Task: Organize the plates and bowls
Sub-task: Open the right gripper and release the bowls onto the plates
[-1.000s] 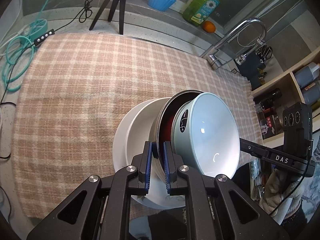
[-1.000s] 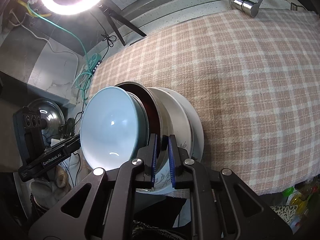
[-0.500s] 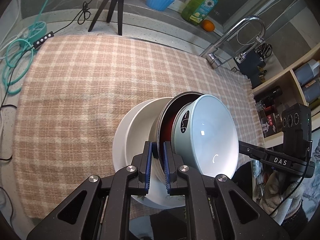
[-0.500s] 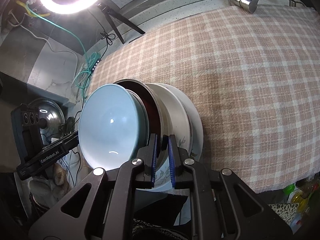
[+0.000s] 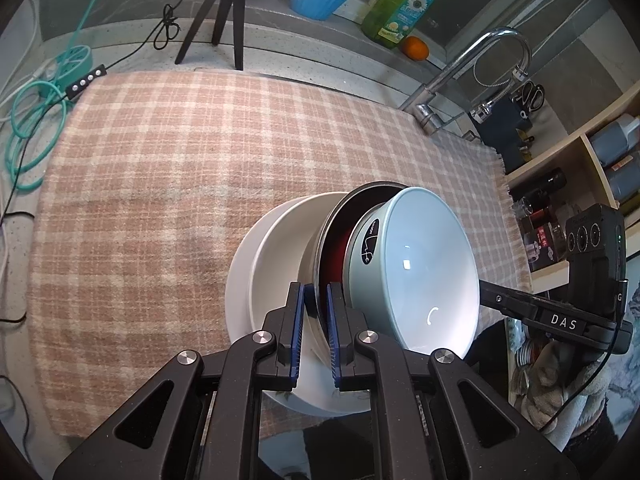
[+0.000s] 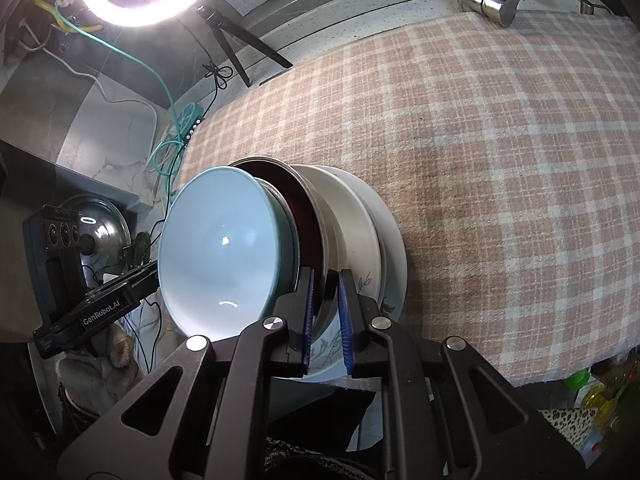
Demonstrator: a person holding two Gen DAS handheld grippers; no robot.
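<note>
Tilted stack of dishes at the near edge of the pink-and-cream checked cloth (image 5: 168,184), pale blue glazed bowl (image 5: 424,272) nested in a steel-rimmed dark red bowl (image 5: 334,256) on white plates (image 5: 268,264), left gripper (image 5: 316,300) and right gripper (image 6: 326,292) each clamped on the steel rim from opposite sides

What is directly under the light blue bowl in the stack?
The light blue bowl sits inside a dark metal-rimmed bowl with a red interior. Under that are white dishes. Their exact number cannot be seen, because the upper bowls cover them.
</note>
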